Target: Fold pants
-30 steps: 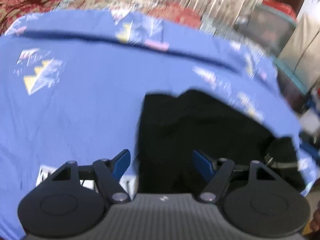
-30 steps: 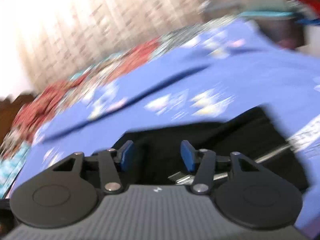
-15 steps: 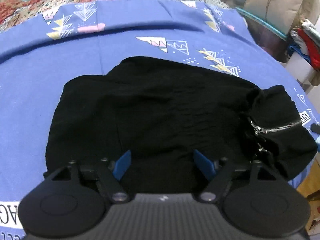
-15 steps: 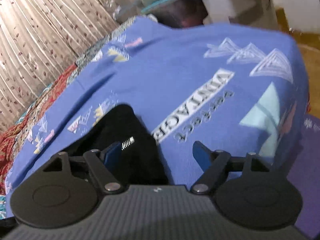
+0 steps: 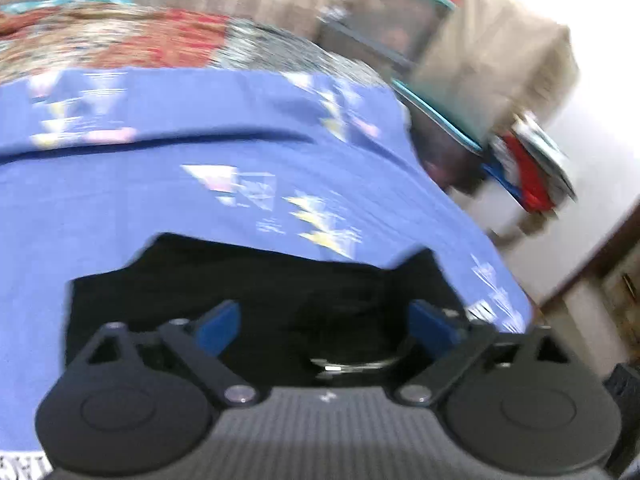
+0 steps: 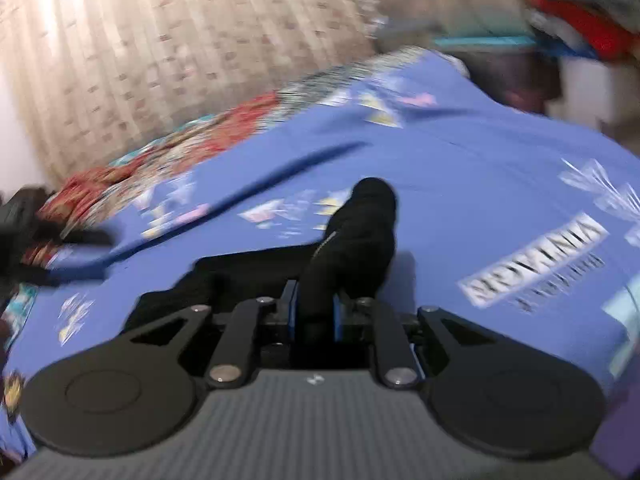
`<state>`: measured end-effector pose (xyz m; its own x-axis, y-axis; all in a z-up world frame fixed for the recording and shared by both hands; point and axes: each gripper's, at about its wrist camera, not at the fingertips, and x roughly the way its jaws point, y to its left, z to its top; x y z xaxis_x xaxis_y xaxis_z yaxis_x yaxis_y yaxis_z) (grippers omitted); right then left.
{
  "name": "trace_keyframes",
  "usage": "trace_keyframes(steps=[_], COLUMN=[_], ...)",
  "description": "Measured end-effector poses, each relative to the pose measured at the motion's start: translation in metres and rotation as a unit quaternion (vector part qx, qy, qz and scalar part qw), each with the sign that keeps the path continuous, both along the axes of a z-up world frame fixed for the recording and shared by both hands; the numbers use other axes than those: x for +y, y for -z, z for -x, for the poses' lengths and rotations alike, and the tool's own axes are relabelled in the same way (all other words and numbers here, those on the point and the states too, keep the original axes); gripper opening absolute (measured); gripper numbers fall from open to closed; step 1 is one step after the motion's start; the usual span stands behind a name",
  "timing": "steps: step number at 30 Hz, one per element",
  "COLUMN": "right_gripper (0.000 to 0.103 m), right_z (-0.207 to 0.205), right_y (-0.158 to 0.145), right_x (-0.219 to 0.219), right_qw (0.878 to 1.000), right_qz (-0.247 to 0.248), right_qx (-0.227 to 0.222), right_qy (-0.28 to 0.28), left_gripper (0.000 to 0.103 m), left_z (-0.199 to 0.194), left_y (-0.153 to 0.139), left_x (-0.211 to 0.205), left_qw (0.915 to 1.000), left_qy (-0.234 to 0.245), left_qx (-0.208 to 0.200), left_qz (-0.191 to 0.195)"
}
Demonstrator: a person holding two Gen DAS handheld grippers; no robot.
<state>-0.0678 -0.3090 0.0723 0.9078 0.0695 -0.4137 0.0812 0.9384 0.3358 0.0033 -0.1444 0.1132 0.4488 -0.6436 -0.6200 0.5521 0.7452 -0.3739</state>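
The black pants (image 5: 280,292) lie folded in a pile on the blue patterned bedspread (image 5: 120,200). My left gripper (image 5: 326,326) is open just above their near edge, with a silver zipper (image 5: 352,362) showing between its blue fingers. In the right wrist view my right gripper (image 6: 314,312) is shut on a raised fold of the black pants (image 6: 356,236), which stands up from the pile on the bedspread (image 6: 480,184).
A red patterned quilt (image 5: 120,40) lies at the far side of the bed, before a beige curtain (image 6: 180,48). Storage boxes and stacked clothes (image 5: 528,168) stand past the bed's right edge. Another dark gripper-like shape (image 6: 24,232) shows at the left of the right wrist view.
My right gripper has closed on a fold of the pants and lifted it; half a second ago it was open beside them. My left gripper stays open and has tilted up and right.
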Motion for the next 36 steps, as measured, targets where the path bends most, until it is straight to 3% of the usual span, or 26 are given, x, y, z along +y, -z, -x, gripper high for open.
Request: trace_keyframes(steps=[3,5,7,8,9,10,12,13,16,17,18,23,27,28,30,32,34,36], right_gripper=[0.019,0.019,0.019,0.019,0.025,0.028,0.053,0.055,0.051,0.027,0.011,0.011,0.013,0.014,0.019,0.021,0.023,0.047], right_z=[-0.003,-0.004,-0.004,-0.003,-0.001,0.0,0.002,0.001,-0.014,-0.019,-0.023,-0.034,-0.051,-0.056,-0.067,-0.07,-0.064,-0.055], right_y=[-0.005,-0.006,-0.008,-0.009,-0.009,-0.008,-0.003,0.0,0.009,0.008,0.004,-0.016,-0.013,-0.006,0.013,0.028,0.023,0.008], right_x=[0.027,0.043,0.056,0.061,0.064,0.065,0.064,0.06,0.054,0.055,0.057,0.102,0.144,0.152,0.164,0.17,0.168,0.155], right_qw=[0.998,0.996,0.993,0.991,0.989,0.987,0.986,0.987,0.988,0.988,0.986,0.973,0.957,0.952,0.944,0.933,0.93,0.929], right_qz=[0.039,0.057,0.074,0.084,0.094,0.105,0.106,0.101,0.085,0.073,0.061,0.084,0.113,0.117,0.112,0.118,0.124,0.093], right_qx=[-0.013,-0.017,-0.023,-0.029,-0.033,-0.037,-0.037,-0.031,0.009,0.015,0.016,-0.001,0.016,0.027,0.067,0.09,0.083,0.074], right_qy=[-0.04,-0.063,-0.087,-0.099,-0.107,-0.116,-0.124,-0.123,-0.126,-0.135,-0.153,-0.216,-0.267,-0.28,-0.305,-0.327,-0.336,-0.351], left_gripper=[0.103,0.101,0.058,0.021,0.018,0.017,0.017,0.017,0.017,0.017,0.017,0.017,0.019,0.021,0.044,0.048,0.058,0.067], left_z=[-0.009,-0.013,-0.015,-0.018,-0.019,-0.021,-0.023,-0.025,-0.033,-0.035,-0.036,-0.042,-0.051,-0.054,-0.061,-0.065,-0.062,-0.052], left_y=[0.006,0.018,0.03,0.034,0.038,0.042,0.042,0.039,0.026,0.021,0.016,0.006,0.029,0.041,0.07,0.102,0.12,0.121], left_x=[-0.033,-0.05,-0.061,-0.066,-0.064,-0.059,-0.044,-0.035,-0.014,-0.005,0.003,0.061,0.109,0.119,0.134,0.144,0.153,0.161], left_qw=[0.9986,0.997,0.9952,0.9936,0.9934,0.9936,0.9941,0.9945,0.9966,0.9972,0.9978,0.9993,0.9962,0.9943,0.988,0.9767,0.9721,0.9714], left_qy=[0.043,0.045,0.046,0.05,0.042,0.041,0.039,0.038,0.031,0.028,0.026,-0.007,-0.068,-0.085,-0.125,-0.167,-0.179,-0.188], left_qx=[0.027,0.058,0.08,0.09,0.091,0.093,0.096,0.094,0.076,0.069,0.061,0.03,0.05,0.062,0.089,0.126,0.147,0.144], left_qz=[-0.016,-0.025,-0.033,-0.047,-0.056,-0.049,-0.032,-0.026,-0.009,-0.005,-0.002,0.019,0.02,0.011,-0.019,-0.051,-0.039,-0.015])
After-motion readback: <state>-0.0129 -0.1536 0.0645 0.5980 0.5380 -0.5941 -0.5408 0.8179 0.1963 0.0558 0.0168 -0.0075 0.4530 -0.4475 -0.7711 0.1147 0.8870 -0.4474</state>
